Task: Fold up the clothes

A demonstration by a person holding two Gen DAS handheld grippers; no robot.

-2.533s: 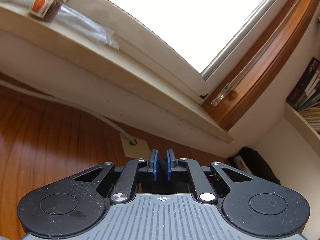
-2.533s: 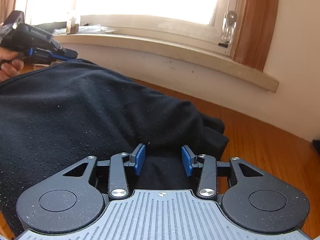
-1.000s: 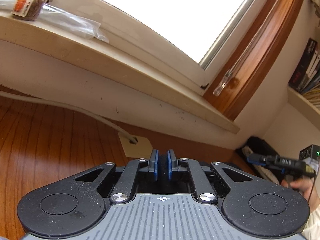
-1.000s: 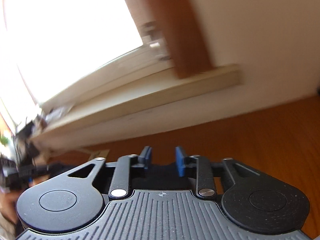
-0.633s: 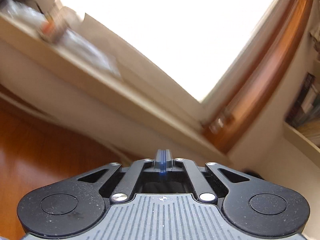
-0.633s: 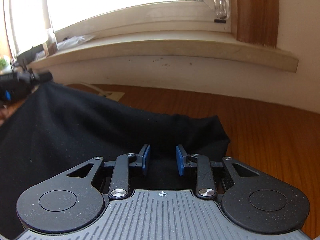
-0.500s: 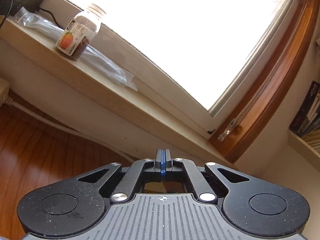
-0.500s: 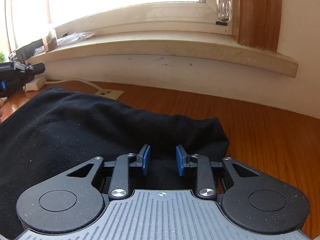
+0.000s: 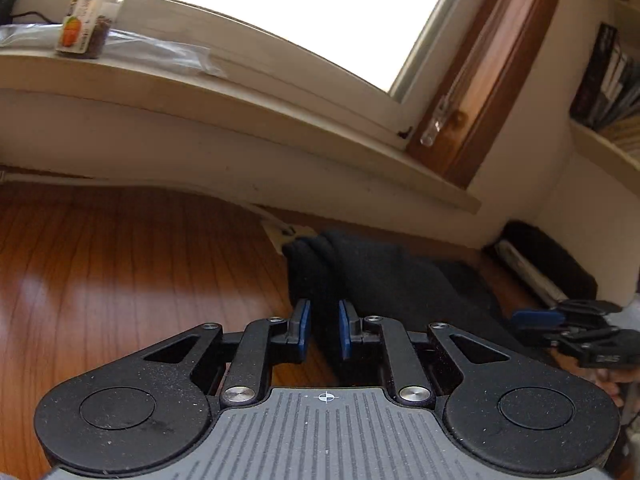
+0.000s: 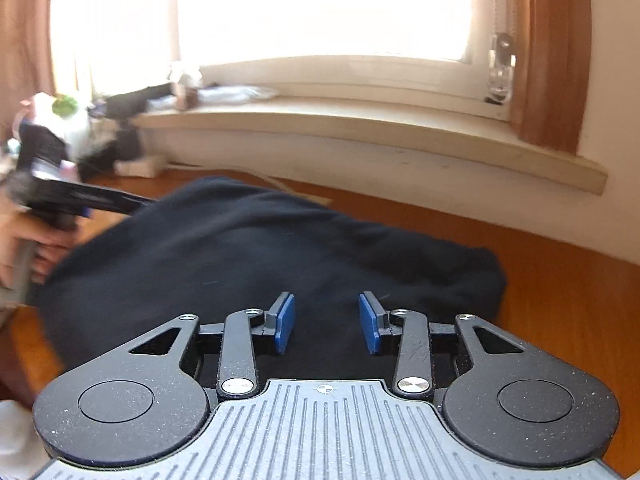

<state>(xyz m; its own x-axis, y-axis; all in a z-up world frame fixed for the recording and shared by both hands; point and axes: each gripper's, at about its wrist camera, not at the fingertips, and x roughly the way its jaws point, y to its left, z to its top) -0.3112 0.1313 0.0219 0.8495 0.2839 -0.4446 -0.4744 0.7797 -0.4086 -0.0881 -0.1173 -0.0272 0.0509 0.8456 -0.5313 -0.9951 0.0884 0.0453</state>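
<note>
Wooden bench (image 10: 560,300) carries your dark garment (image 10: 256,256); both grippers, left (image 9: 323,330) and right (image 10: 326,322), have jaws just opening, gripping nothing.

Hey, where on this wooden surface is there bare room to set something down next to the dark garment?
Bare wood lies left of the dark garment, out to the wall under the windowsill; a second bare strip of the wooden surface runs right of the garment toward the wall. It is crowded around the garment, where the left hand-held gripper and right hand-held gripper work.
</note>
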